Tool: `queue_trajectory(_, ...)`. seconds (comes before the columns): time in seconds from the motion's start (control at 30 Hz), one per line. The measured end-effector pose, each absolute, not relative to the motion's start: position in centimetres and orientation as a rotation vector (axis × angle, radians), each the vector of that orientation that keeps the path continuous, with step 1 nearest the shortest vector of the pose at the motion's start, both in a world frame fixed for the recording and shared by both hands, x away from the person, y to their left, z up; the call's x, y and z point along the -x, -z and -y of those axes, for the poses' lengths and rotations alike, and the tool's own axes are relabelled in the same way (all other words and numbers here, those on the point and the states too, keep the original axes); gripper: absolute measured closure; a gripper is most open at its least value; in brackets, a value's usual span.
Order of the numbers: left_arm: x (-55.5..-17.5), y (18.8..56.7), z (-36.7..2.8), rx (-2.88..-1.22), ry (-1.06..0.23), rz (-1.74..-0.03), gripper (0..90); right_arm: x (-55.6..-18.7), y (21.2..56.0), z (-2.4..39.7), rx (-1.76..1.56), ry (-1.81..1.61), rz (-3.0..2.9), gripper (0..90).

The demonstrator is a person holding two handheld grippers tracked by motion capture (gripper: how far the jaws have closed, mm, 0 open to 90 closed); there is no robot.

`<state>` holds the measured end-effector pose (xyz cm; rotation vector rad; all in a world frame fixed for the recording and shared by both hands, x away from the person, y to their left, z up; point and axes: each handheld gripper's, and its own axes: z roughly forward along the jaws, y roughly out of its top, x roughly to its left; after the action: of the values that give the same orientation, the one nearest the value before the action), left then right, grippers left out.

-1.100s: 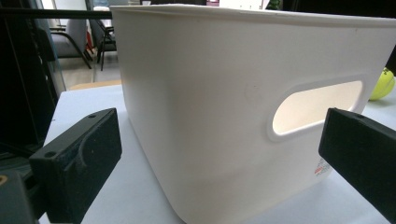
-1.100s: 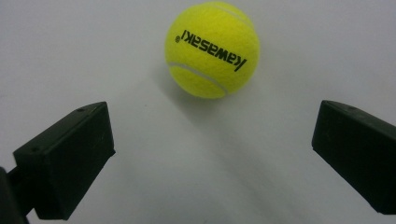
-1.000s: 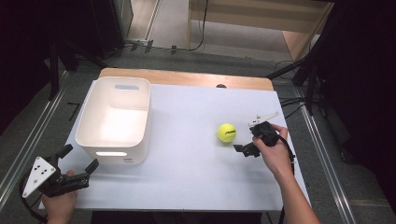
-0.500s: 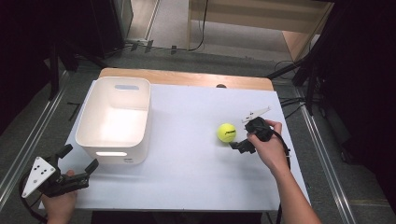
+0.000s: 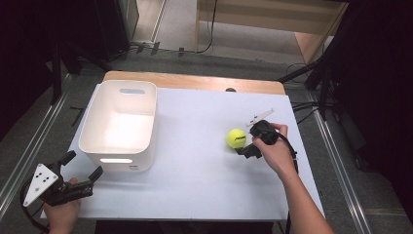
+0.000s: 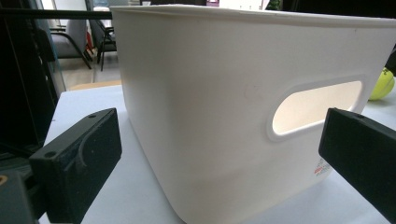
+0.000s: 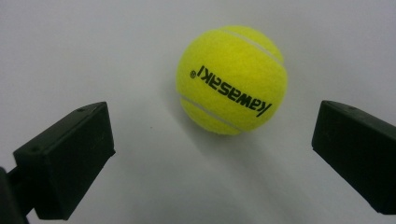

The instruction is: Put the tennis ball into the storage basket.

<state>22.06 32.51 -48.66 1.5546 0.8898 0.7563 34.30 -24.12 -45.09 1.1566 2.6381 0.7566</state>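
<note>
A yellow tennis ball (image 5: 236,138) lies on the white tabletop, right of centre. My right gripper (image 5: 247,139) is open just to its right, its jaws pointing at the ball. In the right gripper view the ball (image 7: 232,79) sits a little ahead of the gripper (image 7: 212,140), between the lines of the two jaws and touching neither. My left gripper (image 5: 83,165) is open at the table's front left corner, facing the near wall of a white bin (image 5: 117,163). In the left gripper view that gripper (image 6: 219,144) frames the bin (image 6: 210,93) and its handle slot.
The tabletop (image 5: 195,185) ends in a wooden strip (image 5: 195,82) at the far edge. Dark stands and cables surround the table. The ball (image 6: 383,85) peeks past the bin's right side in the left gripper view.
My right gripper has moved left and slightly away from me, closing in on the tennis ball. The left gripper, ball and bin have stayed put.
</note>
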Motion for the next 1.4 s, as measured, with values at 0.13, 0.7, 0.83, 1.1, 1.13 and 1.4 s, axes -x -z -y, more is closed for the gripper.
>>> queue_trajectory(0.13,-22.1,48.7,-32.5,-1.556,-0.757,-0.887,0.0,-34.7,45.0,23.6,-1.145,-0.744,-2.659,0.0)
queue_trajectory(0.7,-22.1,48.7,-32.5,-1.556,-0.757,-0.887,0.0,-36.1,45.4,22.5,-1.151,-0.688,-2.697,0.0)
queue_trajectory(0.83,-22.1,48.7,-32.5,-1.555,-0.758,-0.887,0.0,-36.6,45.6,22.2,-1.165,-0.673,-2.7,0.0)
queue_trajectory(1.1,-22.1,48.7,-32.5,-1.554,-0.757,-0.889,0.0,-37.6,46.2,21.8,-1.197,-0.638,-2.722,0.0)
queue_trajectory(1.13,-22.1,48.7,-32.5,-1.554,-0.757,-0.891,0.0,-37.7,46.3,21.8,-1.197,-0.636,-2.725,0.0)
queue_trajectory(1.4,-22.1,48.7,-32.5,-1.553,-0.758,-0.891,0.0,-38.4,46.9,21.3,-1.216,-0.594,-2.737,0.0)
